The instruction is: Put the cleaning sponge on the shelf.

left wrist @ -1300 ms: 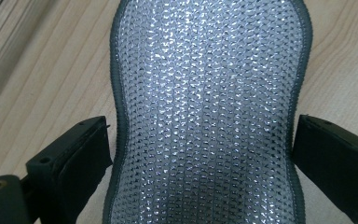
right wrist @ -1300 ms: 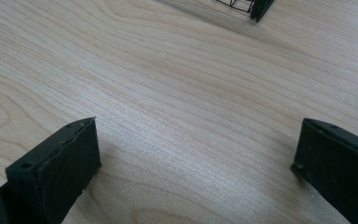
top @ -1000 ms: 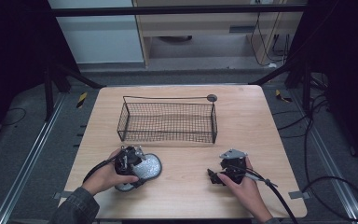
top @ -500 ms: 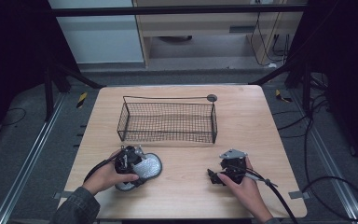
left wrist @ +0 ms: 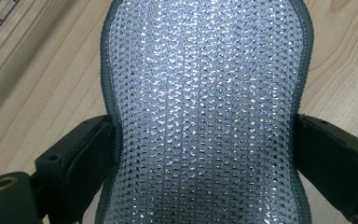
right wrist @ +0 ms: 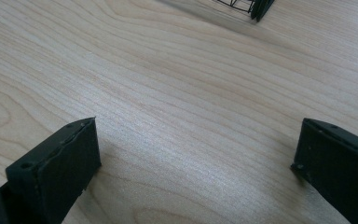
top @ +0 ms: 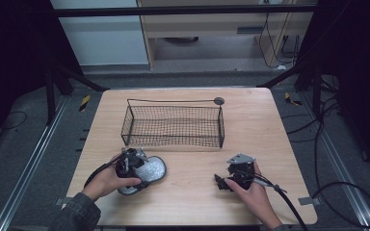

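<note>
With the left tool point(top: 136, 166) clamped across the silvery mesh insole point(left wrist: 205, 116) lying on the worktop point(top: 188, 192) before the wire basket point(top: 173, 126), and the right tool point(top: 224, 183) open and idle, a level lift should clear the rim.

Wire basket point(top: 172, 126) stands on the desk point(top: 260, 130), at centre toward the far edge. Mesh pad point(top: 147, 171) lies on the desk nearer the person, in front of the basket's left end. Left tongs point(top: 134, 166) sit at the pad's left part, one jaw on either side of it. Right tongs point(top: 221, 183) rest on the desk at near right, in front of the basket's right end, well apart from the pad.
</note>
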The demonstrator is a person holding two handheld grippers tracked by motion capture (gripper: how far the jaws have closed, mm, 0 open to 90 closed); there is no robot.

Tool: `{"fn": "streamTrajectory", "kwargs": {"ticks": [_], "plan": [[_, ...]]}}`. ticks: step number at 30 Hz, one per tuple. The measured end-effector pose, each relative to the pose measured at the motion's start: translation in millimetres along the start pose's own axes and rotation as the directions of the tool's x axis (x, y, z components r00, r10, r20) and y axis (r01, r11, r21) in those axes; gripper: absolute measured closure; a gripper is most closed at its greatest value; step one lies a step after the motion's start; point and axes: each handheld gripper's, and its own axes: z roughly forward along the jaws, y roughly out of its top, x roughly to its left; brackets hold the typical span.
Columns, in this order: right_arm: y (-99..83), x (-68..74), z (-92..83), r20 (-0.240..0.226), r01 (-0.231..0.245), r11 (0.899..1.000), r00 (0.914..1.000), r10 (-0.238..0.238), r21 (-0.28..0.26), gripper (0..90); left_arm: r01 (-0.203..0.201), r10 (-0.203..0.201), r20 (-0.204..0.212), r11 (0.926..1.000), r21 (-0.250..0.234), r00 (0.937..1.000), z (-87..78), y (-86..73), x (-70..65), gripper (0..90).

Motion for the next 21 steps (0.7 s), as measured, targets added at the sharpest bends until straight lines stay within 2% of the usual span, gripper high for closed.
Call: {"fn": "streamTrajectory", "kwargs": {"ticks": [9,21], "plan": [[0.0,0.0,0.0,0.0,0.0,1.0,1.0,0.0,0.0,0.4,-0.014,0.014,-0.006,0.9996,-0.024,0.9999,-8.9,3.9,-2.1,5.8],[-0.1,0.0,0.0,0.0,0.0,1.0,1.0,0.0,0.0,0.4,-0.05,0.048,-0.039,0.9978,-0.043,0.9981,-22.0,10.1,-3.9,6.2]]}}
